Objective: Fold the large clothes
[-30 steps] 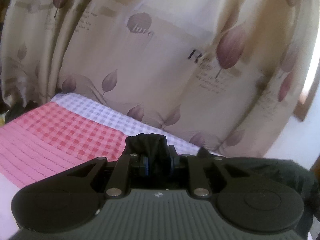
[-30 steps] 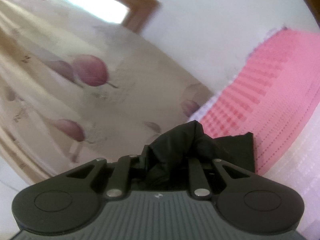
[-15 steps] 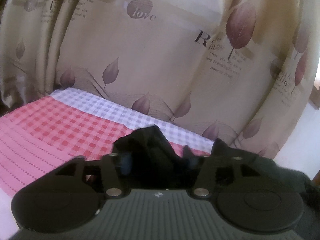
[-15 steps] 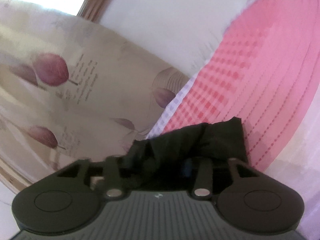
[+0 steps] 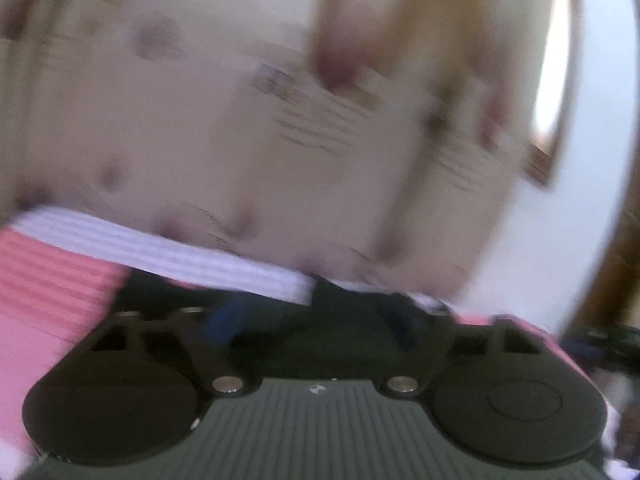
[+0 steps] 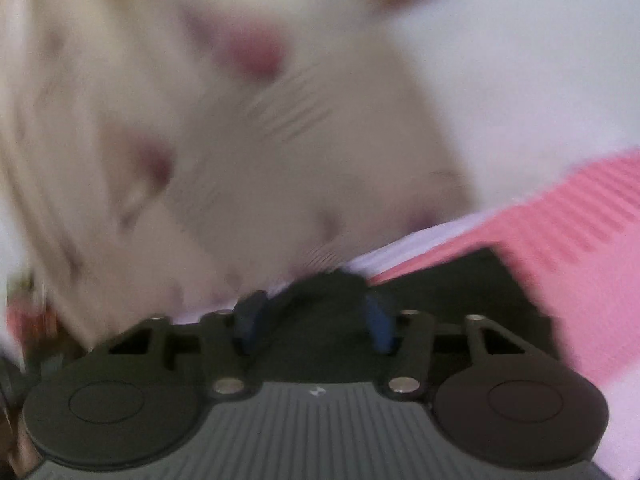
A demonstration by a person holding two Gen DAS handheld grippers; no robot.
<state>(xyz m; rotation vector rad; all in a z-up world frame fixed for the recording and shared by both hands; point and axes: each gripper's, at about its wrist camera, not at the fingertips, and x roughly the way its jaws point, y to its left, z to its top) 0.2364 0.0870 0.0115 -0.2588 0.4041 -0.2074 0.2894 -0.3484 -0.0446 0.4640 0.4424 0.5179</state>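
Both views are motion-blurred. A black garment (image 5: 320, 320) lies low on the pink and white checked bed cover (image 5: 48, 288), under and between my left gripper's (image 5: 316, 320) spread blue-padded fingers (image 5: 224, 320). The left jaws stand open, no cloth pinched. In the right wrist view the same black garment (image 6: 440, 280) lies flat on the pink cover (image 6: 580, 220). My right gripper (image 6: 314, 320) is open over it, blue pads (image 6: 378, 320) wide apart.
A beige curtain with purple leaf prints (image 5: 240, 120) hangs close behind the bed, also in the right wrist view (image 6: 200, 140). A white wall (image 6: 520, 60) and a wooden window frame (image 5: 540, 164) lie to the right.
Both grippers were shut on bunched black cloth held up; now both have opened and dropped toward the bed, and the cloth lies flat on the cover.
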